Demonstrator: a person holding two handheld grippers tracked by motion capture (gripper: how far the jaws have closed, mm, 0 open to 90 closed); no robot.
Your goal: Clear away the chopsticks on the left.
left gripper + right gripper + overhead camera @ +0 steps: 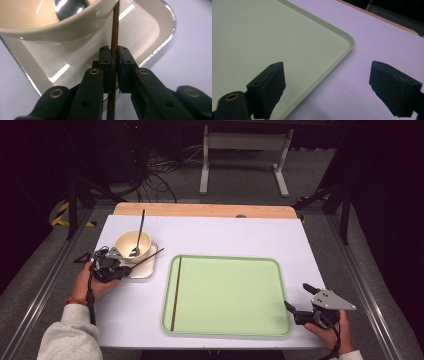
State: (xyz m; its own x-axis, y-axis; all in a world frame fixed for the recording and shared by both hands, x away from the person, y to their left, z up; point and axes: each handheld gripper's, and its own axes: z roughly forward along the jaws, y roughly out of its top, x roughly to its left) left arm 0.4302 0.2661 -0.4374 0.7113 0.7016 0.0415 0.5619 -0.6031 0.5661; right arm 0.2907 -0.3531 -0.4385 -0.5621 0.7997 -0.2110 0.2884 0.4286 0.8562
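Observation:
A thin brown chopstick (148, 257) (115, 32) lies slanted across a white square plate (146, 270) (150, 32), next to a cream bowl (132, 242) (50, 22) that holds a dark spoon (140, 227). My left gripper (125, 269) (115, 56) is shut on this chopstick, with both pads pressing its shaft just in front of the bowl. A second chopstick (176, 292) lies along the left side of a pale green tray (230, 295) (262, 37). My right gripper (297, 296) (328, 75) stands open over the tray's near right corner, with nothing between its jaws.
The white table top (225, 235) carries the plate at the left and the tray in the middle. A wooden strip (205, 210) runs along its far edge. Beyond it are a metal stand (245, 150) and loose cables (155, 175) on the floor.

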